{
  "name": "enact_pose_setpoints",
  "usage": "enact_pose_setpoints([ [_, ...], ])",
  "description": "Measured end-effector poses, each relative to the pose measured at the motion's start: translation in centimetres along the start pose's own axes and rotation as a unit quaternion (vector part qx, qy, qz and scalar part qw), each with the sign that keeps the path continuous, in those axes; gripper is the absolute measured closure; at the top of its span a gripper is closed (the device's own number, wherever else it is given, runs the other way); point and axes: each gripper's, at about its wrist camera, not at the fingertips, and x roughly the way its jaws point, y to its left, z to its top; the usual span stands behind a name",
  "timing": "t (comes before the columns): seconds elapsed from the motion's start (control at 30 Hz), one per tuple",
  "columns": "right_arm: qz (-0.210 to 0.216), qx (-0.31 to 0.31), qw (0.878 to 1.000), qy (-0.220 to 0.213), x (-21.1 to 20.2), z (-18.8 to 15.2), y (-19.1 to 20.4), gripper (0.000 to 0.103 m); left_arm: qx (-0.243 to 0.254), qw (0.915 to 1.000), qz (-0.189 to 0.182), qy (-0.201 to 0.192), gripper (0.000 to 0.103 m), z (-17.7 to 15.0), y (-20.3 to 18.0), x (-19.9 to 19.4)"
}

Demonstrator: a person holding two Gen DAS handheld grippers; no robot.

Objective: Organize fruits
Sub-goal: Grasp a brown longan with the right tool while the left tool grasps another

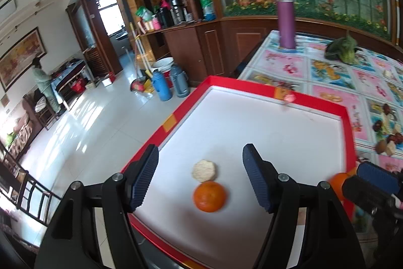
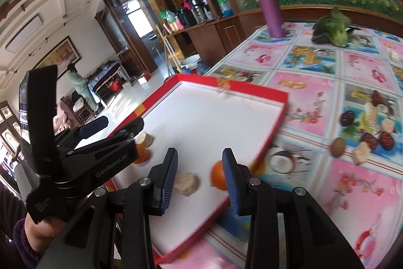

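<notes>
While hovering over the near end of the red tray (image 1: pixel 277 92), holding the left tool (image 1: pixel 201 178) wide open and empty, its fingers straddling the first orange (image 1: pixel 209 196) and the pale disc (image 1: pixel 204 170) that touches the fruit's far side. Both lying flat on the white tray floor, clear of either finger. Spreading the fingers this far probably to leave clearance on both sides of the round fruit. Not possible to tell from these views whether for a release or a pick-up.

Holding the right tool (image 2: pixel 200 178) open as well, low over the tray's right-hand near corner. Second orange (image 2: pixel 218 175) sitting just inside the right-hand finger, seeming to touch its pad and partly hidden by it. Second pale disc (image 2: pixel 186 183) lying just beside the opposite finger. Gripping nothing, the gap being far wider than either item.

Apparently grouping in pairs, each orange lying next to a disc, one pair per tool. Dark dates (image 2: pixel 347 117), a brown round fruit (image 2: pixel 337 146) and pale chunks (image 2: pixel 361 153) lying loose on the patterned desk (image 2: pixel 314 180), well apart from the tray. Judging the sorting as only partly done.

Purple bottle (image 2: pixel 273 9) and leafy vegetable (image 2: pixel 332 29) standing at the far end, out of the working area. Tray appearing to overhang the desk edge on the left, with floor below, so treating any push toward that rim, and any rolling of the oranges, as the main hazard.
</notes>
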Motion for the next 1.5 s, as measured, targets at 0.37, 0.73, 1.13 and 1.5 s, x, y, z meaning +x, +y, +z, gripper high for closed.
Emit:
enact_pose_setpoints([
  [0.37, -0.134, 0.039, 0.99, -0.018, -9.7, -2.4, -10.9, 0.065, 0.092, 0.9871, -0.13, -0.018, 0.023, 0.3, -9.0, -4.6],
  [0.73, -0.227, 0.059, 0.972, 0.011, -11.2, -1.8, -18.1, 0.065, 0.155, 0.9635, -0.215, 0.038, 0.023, 0.2, -16.7, -3.5],
  [1.13, -0.217, 0.069, 0.973, 0.031, -9.5, -1.2, -19.3, 0.065, 0.196, 0.9468, -0.244, 0.075, 0.031, 0.5, -20.2, -0.2],
  [1.5, -0.213, 0.063, 0.974, 0.046, -8.5, -1.2, -19.4, 0.075, 0.205, 0.9317, -0.282, 0.101, 0.049, 0.9, -21.8, 1.7],
])
